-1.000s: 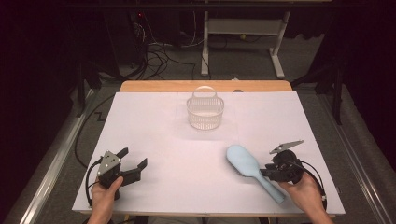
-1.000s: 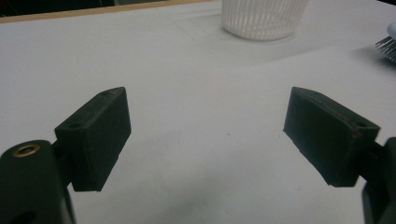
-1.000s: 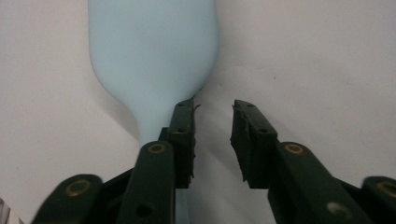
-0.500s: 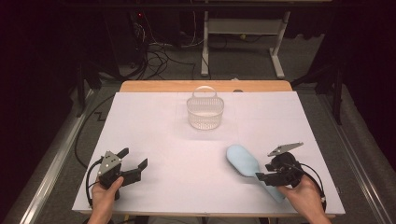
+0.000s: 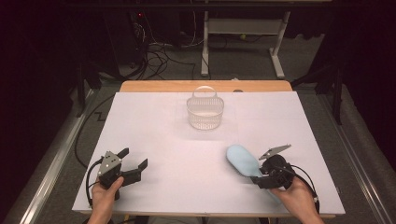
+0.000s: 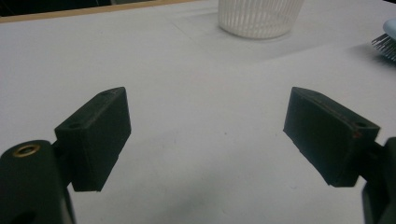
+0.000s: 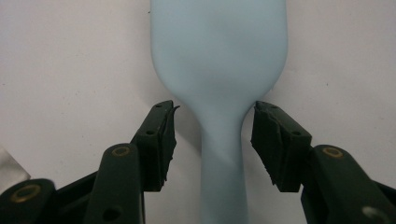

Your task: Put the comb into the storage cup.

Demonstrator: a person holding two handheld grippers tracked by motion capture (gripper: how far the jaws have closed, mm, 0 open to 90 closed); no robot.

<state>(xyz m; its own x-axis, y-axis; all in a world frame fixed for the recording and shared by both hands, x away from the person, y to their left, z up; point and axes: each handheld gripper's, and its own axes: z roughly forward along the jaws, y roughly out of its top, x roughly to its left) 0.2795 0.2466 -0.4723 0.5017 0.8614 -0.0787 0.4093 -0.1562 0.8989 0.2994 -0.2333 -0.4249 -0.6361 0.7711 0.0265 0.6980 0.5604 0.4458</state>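
On the white table (image 5: 154, 126), which takes up most of the high view, a white slatted basket (image 5: 205, 112) stands toward the far edge, well apart from both hands. Nearer the person's right, the pale blue hairbrush (image 5: 243, 160) lies flat, its back up and its handle pointing toward the right hand. Since a second ago the brush head has shifted slightly, and the right gripper (image 7: 214, 126) has just been opening: its jaws now stand apart on either side of the handle's neck, a gap showing on each side, so nothing is clamped. That suggests the brush is either freshly let go or about to be re-gripped for the basket. The left gripper (image 6: 205, 119) rests near the table's near-left corner, jaws wide apart and empty.
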